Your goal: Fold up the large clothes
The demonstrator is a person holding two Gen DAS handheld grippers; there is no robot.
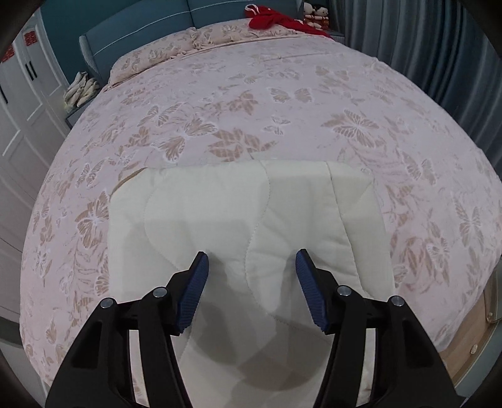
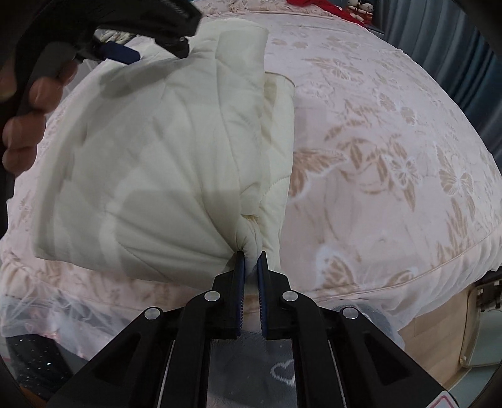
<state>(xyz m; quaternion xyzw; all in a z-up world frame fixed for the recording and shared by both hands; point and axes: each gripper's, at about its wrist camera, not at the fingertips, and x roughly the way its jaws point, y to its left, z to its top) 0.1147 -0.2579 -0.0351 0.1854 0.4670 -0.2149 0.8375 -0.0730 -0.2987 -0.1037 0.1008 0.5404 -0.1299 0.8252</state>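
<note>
1 cream quilted garment is lying on the bed, filling the lower centre of the left wrist frame; in the right wrist view the same garment is occupying the centre left, bunched and partly lifted. 2 hand-held grippers are showing. The left hand-held gripper is hanging above the cream fabric with its 2 blue pads spread wide and nothing between them. In the right wrist view it is appearing at the upper left, a person's fingers wrapping its handle. The right hand-held gripper is sitting at lower centre, its jaws nearly closed and pinching a gathered fold of the garment's near edge, the fabric puckering into the pinch.

1 red cloth is lying at the top centre near the blue headboard, and 1 pillow is lying at the upper left. The garment's far edge is running straight across mid-frame in the left wrist view, with broad butterfly-patterned bedspread beyond it and on both sides. The bed's near edge and wooden frame are showing at the lower right.
</note>
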